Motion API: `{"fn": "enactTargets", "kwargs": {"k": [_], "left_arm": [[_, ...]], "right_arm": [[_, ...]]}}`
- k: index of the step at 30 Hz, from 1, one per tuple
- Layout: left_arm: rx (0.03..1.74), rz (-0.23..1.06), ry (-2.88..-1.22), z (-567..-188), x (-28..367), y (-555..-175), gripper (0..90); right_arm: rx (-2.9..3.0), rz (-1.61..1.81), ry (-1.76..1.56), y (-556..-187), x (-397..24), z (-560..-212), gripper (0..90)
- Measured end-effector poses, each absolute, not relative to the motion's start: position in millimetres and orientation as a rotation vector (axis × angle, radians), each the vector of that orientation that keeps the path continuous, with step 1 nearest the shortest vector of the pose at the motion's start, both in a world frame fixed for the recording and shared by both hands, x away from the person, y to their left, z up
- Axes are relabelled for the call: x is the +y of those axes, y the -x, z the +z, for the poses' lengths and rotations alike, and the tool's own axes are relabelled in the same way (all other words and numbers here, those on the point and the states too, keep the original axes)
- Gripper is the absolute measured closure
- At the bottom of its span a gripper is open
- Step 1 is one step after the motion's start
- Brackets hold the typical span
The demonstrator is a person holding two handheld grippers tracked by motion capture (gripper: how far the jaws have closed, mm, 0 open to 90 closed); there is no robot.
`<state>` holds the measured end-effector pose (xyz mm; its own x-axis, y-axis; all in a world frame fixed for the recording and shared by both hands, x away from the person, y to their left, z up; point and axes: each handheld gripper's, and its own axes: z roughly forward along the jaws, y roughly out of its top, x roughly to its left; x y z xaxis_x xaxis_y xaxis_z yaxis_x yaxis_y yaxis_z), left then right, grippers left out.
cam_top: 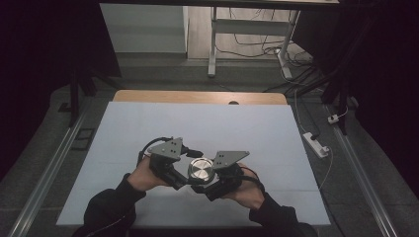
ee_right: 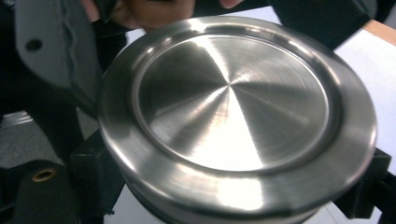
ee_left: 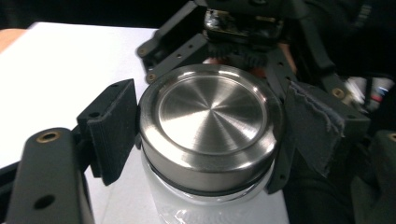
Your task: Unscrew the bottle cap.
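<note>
Steel gleams at the heart of the scene: a jar (cam_top: 200, 171) with a brushed metal lid (ee_left: 211, 114) sits on the white desk (cam_top: 197, 128), near its front edge and roughly at six o'clock from the desk's middle. In the high view the left claw (cam_top: 182, 178) comes at the jar from nine o'clock and the right claw (cam_top: 205, 186) from about four o'clock, each carried in a hand with a dark sleeve. In the left gripper view the left claw's two black jaws press on the lid's rim from opposite sides, pinching the lid, with a dark sealing ring and the pale jar body showing just beneath it; the other gripper's frame stands behind the jar at twelve o'clock. In the right gripper view the lid (ee_right: 236, 116) sits very close to the camera, and the right claw's black jaws hug the jar under the lid at the lower left and lower right, clamped tight on it.
</note>
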<state>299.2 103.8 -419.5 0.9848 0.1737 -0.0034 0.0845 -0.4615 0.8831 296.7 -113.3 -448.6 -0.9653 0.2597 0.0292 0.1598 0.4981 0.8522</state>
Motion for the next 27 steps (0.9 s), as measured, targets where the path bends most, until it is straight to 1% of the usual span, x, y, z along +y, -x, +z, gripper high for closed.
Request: {"fn": "enactTargets", "kwargs": {"k": [4, 6, 7, 10, 12, 14, 15, 17, 19, 21, 27], "left_arm": [[0.399, 0.263, -2.035, -426, 86, -290, 20.8], [0.417, 0.295, -2.055, -427, 79, -290, 20.5], [0.398, 0.282, -2.067, -425, 79, -292, 18.4], [0.359, 0.177, -2.050, -422, 86, -300, 10.8], [0.303, 0.118, -2.058, -422, 92, -303, 11.3], [0.247, 0.095, -2.072, -422, 96, -305, 11.2], [0.215, 0.070, -2.073, -423, 97, -305, 15.9], [0.178, 0.063, -2.082, -424, 98, -305, 16.8], [0.170, 0.087, -2.095, -424, 98, -303, 20.4], [0.188, 0.130, -2.102, -424, 95, -300, 20.5], [0.272, 0.178, -2.076, -422, 89, -298, 20.8]], "right_arm": [[2.575, 1.436, -0.502, -304, -118, -452, 14.3], [2.542, 1.394, -0.540, -306, -119, -454, 14.2], [2.547, 1.407, -0.552, -307, -120, -455, 14.2], [2.557, 1.431, -0.520, -305, -120, -452, 14.2], [2.569, 1.450, -0.480, -303, -119, -449, 14.2], [2.589, 1.468, -0.434, -300, -116, -448, 14.2], [2.600, 1.464, -0.409, -297, -114, -448, 14.2], [2.605, 1.459, -0.400, -296, -113, -448, 14.2], [2.615, 1.451, -0.403, -296, -111, -450, 14.2], [2.614, 1.447, -0.410, -296, -111, -451, 14.3], [2.588, 1.464, -0.454, -301, -116, -449, 14.3]]}}
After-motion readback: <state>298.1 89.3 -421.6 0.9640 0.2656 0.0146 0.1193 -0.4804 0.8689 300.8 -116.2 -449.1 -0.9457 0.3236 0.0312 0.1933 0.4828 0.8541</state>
